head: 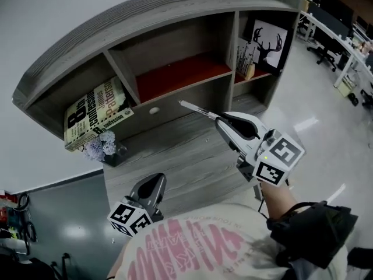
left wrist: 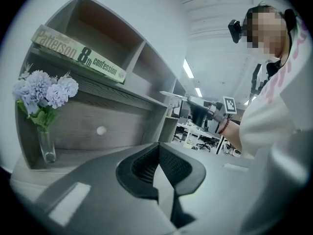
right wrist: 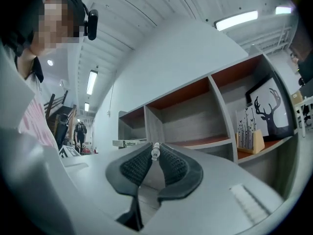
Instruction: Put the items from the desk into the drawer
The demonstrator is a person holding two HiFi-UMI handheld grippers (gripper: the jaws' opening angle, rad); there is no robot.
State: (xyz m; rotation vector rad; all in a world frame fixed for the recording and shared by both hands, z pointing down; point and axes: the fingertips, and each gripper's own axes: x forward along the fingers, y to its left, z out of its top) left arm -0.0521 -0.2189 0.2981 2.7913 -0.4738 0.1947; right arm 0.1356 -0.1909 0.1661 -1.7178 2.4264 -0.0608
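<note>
Jaws of right gripper point(right wrist: 155, 156) clamped on slim white-and-silver pen point(head: 197, 108), held in air above grey wooden desk point(head: 175, 150), before grey shelf unit point(head: 175, 7). Left gripper point(head: 155, 179) low by person's white shirt point(head: 192, 244), its 2 jaws together, empty.

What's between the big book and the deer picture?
Only a bare red-floored shelf bay separates the book and deer picture; the head view shows it.

Pen point(head: 195, 108) sat between right gripper point(head: 222, 121) jaw tips, shelf point(right wrist: 195, 143) ahead, deer picture point(right wrist: 269, 109) to their right. Book point(left wrist: 78, 55) above flower vase point(left wrist: 45, 102), left of left gripper point(left wrist: 157, 153) jaws.
</note>
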